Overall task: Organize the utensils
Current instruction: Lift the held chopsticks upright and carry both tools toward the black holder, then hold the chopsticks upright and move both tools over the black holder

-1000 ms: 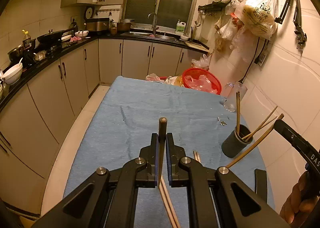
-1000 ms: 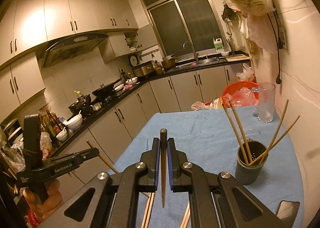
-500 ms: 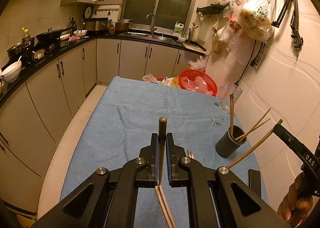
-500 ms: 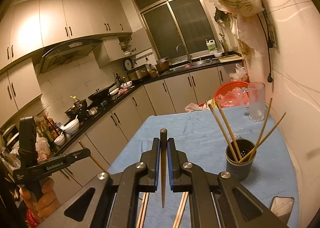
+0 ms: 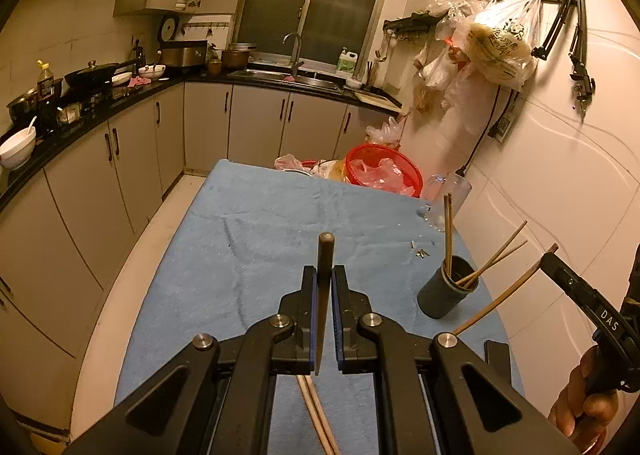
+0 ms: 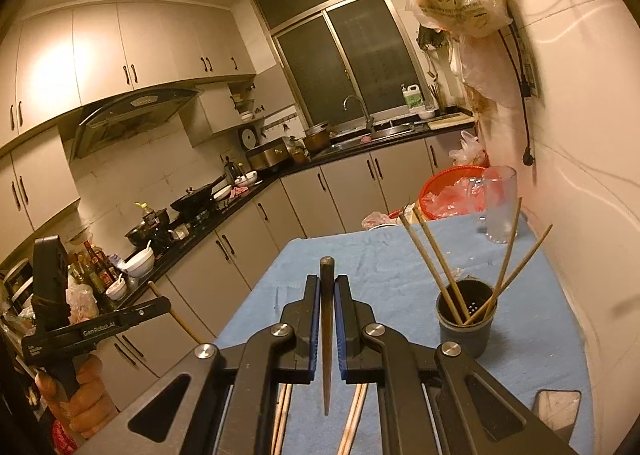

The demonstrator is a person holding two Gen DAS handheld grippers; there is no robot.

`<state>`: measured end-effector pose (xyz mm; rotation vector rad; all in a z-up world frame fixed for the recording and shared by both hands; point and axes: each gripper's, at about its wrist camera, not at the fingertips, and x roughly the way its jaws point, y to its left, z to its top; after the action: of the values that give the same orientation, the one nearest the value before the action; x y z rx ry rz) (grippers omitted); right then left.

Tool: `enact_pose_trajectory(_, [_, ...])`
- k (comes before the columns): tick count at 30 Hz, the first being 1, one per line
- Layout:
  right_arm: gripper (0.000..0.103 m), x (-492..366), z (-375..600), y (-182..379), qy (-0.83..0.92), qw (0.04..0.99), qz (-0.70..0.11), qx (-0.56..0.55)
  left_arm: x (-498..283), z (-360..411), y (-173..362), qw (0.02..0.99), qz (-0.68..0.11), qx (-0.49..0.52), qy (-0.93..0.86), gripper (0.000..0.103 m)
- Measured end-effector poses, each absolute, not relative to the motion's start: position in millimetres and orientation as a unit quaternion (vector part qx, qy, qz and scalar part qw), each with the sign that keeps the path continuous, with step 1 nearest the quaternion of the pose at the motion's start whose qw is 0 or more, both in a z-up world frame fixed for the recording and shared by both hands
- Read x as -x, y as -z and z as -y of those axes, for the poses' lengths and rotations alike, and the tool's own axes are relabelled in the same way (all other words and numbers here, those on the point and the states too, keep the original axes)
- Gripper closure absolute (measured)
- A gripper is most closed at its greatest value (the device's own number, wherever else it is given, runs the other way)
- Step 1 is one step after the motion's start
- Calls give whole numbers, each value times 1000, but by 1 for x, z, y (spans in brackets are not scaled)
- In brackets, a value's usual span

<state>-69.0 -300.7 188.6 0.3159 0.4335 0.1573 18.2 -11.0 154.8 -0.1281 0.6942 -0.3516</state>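
Note:
My left gripper (image 5: 324, 275) is shut on a dark chopstick (image 5: 323, 295) that stands up between its jaws. My right gripper (image 6: 327, 285) is shut on another dark chopstick (image 6: 326, 335). A dark cylindrical holder (image 5: 446, 293) with several chopsticks in it stands at the right of the blue table (image 5: 260, 239); it also shows in the right wrist view (image 6: 466, 321). Loose chopsticks (image 5: 318, 415) lie on the cloth under the left gripper, and more loose chopsticks (image 6: 352, 419) lie under the right one. The right gripper shows at the right edge of the left view (image 5: 552, 255); the left gripper shows at the left of the right view (image 6: 160, 303).
A clear glass (image 6: 498, 203) and a red basket (image 5: 382, 171) stand at the table's far right end. A white wall runs along the table's right side. Kitchen cabinets and a cluttered counter (image 5: 80, 103) line the left. A small dark object (image 6: 558, 407) lies at the near right.
Both grippers have risen and pulled back a little from the table, each still holding its chopstick. The holder looks farther off in both views.

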Motion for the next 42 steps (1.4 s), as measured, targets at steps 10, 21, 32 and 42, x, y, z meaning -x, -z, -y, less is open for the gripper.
enact_pose_trajectory(10, [95,79,313,-199,-57,966,-202,-151,-17,32,-165,922,-331,50,195,96])
enact_pose_trajectory(21, [95,78,335,-201,-34,966,-200,-161,-29,57,-163,914,-337,43,223,96])
enact_pose_trajectory(32, [95,72,341,-201,-27,966,-200,-163,-37,75,-158,910,-343,27,231,96])
enact_pose_trajectory(42, [95,65,349,-186,-29,963,-210,-169,-49,79,-143,904,-363,20,227,97])
